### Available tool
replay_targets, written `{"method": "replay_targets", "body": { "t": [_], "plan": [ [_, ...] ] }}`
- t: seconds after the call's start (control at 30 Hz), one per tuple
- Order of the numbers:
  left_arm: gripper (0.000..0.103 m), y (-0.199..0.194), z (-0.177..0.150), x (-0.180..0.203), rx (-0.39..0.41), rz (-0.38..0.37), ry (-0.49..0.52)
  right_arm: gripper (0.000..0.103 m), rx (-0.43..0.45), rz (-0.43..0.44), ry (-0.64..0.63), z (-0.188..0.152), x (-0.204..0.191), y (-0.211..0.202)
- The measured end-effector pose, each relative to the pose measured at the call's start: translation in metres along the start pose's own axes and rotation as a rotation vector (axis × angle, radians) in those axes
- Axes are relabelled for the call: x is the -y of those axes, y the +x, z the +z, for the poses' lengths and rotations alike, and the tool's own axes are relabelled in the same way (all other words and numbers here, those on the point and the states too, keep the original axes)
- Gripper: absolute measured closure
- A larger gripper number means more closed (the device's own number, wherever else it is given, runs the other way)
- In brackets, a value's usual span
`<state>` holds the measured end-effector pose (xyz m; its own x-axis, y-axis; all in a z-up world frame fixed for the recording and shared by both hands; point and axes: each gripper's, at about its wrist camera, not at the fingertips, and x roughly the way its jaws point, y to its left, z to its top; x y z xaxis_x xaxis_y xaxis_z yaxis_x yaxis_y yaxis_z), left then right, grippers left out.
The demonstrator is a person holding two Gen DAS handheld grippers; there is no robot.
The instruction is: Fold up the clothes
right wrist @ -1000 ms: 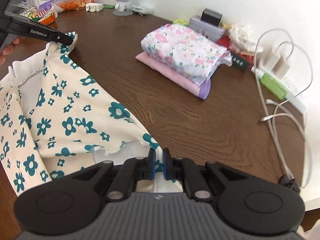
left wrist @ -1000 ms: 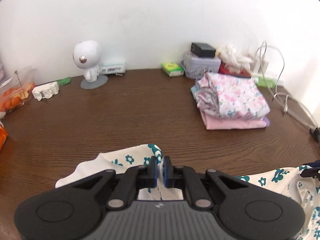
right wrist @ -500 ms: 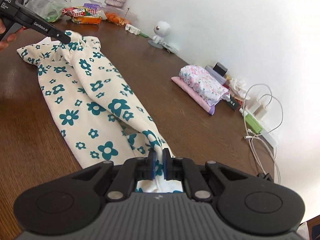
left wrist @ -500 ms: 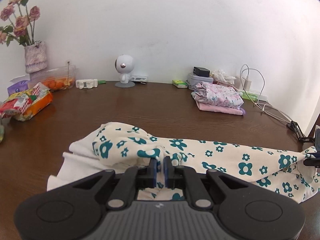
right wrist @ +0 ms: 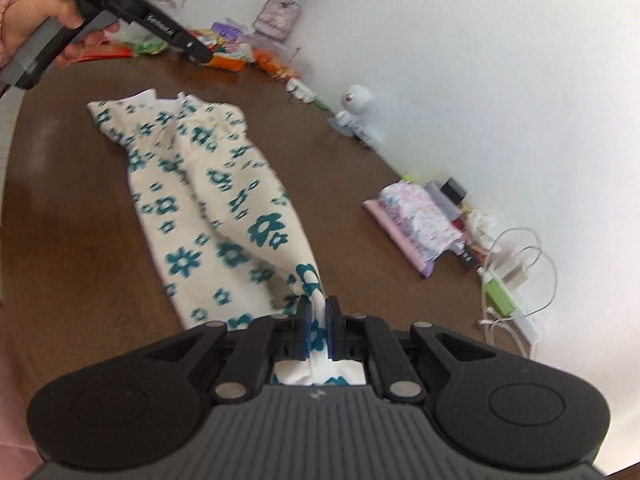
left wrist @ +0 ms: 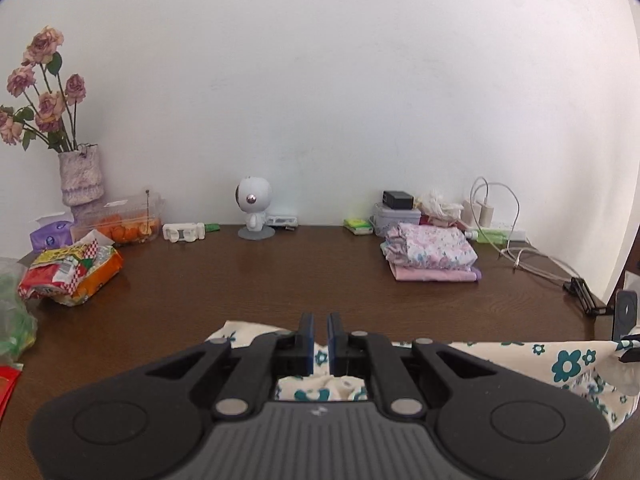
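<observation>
A cream garment with teal flowers [right wrist: 208, 200] lies stretched along the brown table [right wrist: 80, 240]. My right gripper [right wrist: 318, 312] is shut on its near end. My left gripper [left wrist: 319, 322] is raised above the far end of the garment [left wrist: 560, 360], apart from it, jaws almost together and empty; it shows in the right wrist view [right wrist: 200, 54] lifted over the table, nothing in it. A folded stack of floral and pink clothes [left wrist: 430, 252] sits at the back right, also seen in the right wrist view [right wrist: 416, 224].
Along the wall stand a white toy robot [left wrist: 254, 208], a vase of roses [left wrist: 78, 176], snack packets [left wrist: 70, 272], a tin with a black box [left wrist: 396, 210], and a power strip with cables [left wrist: 500, 232]. A phone stand [left wrist: 624, 316] is at the right edge.
My left gripper has let go of the garment and risen above it. The garment now lies stretched flat on the table. My right gripper still holds its end.
</observation>
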<state>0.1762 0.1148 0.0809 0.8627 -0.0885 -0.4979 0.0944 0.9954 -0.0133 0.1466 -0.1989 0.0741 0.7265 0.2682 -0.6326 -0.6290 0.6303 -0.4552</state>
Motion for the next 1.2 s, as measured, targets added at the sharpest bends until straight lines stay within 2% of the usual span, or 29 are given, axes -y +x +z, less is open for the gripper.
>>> {"method": "replay_targets", "body": {
  "t": [0.07,0.13,0.17,0.2,0.23,0.27,0.3,0.4,0.47,0.5,0.53,0.57,0.63,0.67,0.83,0.9,0.97,1.07,1.13,1.2],
  "plan": [
    [0.097,0.006,-0.019,-0.002,-0.071,-0.017,-0.016,0.097,-0.039,0.014,-0.012,-0.014,-0.018,0.011],
    [0.089,0.015,-0.034,-0.008,-0.132,-0.046,-0.072,0.095,-0.076,0.028,-0.021,-0.028,-0.036,0.021],
    [0.072,0.019,-0.038,-0.011,-0.156,-0.058,-0.108,0.092,-0.075,0.028,-0.005,-0.031,-0.036,0.024],
    [0.063,0.022,-0.041,-0.014,-0.169,-0.078,-0.149,0.079,-0.067,0.026,0.023,-0.032,-0.036,0.024],
    [0.048,0.024,-0.040,-0.017,-0.164,-0.084,-0.179,0.049,-0.053,0.022,0.055,-0.032,-0.033,0.022],
    [0.046,0.026,-0.038,-0.018,-0.156,-0.087,-0.208,0.037,-0.023,0.021,0.097,-0.030,-0.028,0.016],
    [0.044,0.029,-0.035,-0.019,-0.159,-0.098,-0.224,0.029,0.006,0.021,0.138,-0.029,-0.023,0.010],
    [0.038,0.046,-0.023,-0.017,-0.195,-0.119,-0.257,0.029,0.064,0.032,0.279,-0.027,-0.003,-0.001],
    [0.038,0.063,-0.018,-0.012,-0.236,-0.103,-0.282,0.031,0.072,0.038,0.361,-0.028,0.007,0.000],
    [0.042,0.074,-0.017,-0.011,-0.258,-0.093,-0.308,0.037,0.055,0.044,0.400,-0.029,0.011,0.005],
    [0.047,0.081,-0.016,-0.010,-0.269,-0.089,-0.330,0.049,0.038,0.049,0.438,-0.032,0.014,0.010],
    [0.071,0.088,-0.016,-0.011,-0.278,-0.086,-0.351,0.054,0.011,0.059,0.465,-0.035,0.015,0.017],
    [0.095,0.090,-0.014,-0.009,-0.268,-0.098,-0.336,0.089,-0.040,0.084,0.501,-0.043,0.014,0.031],
    [0.095,0.085,-0.012,-0.006,-0.248,-0.102,-0.308,0.092,-0.063,0.096,0.518,-0.047,0.013,0.038],
    [0.097,0.030,-0.005,-0.001,-0.102,-0.124,-0.161,0.093,-0.059,0.102,0.551,-0.062,0.008,0.044],
    [0.097,0.011,-0.011,-0.006,-0.087,-0.128,-0.149,0.092,-0.053,0.103,0.556,-0.063,0.009,0.043],
    [0.096,0.005,-0.021,-0.013,-0.104,-0.106,-0.141,0.091,-0.048,0.106,0.564,-0.064,0.009,0.043],
    [0.094,0.020,-0.042,-0.022,-0.176,-0.046,-0.149,0.091,-0.047,0.107,0.562,-0.064,0.008,0.042],
    [0.093,0.032,-0.058,-0.030,-0.236,-0.039,-0.180,0.091,-0.052,0.111,0.559,-0.063,0.007,0.040],
    [0.089,0.035,-0.069,-0.033,-0.254,-0.036,-0.196,0.090,-0.050,0.120,0.566,-0.063,0.008,0.035]
  ]
}}
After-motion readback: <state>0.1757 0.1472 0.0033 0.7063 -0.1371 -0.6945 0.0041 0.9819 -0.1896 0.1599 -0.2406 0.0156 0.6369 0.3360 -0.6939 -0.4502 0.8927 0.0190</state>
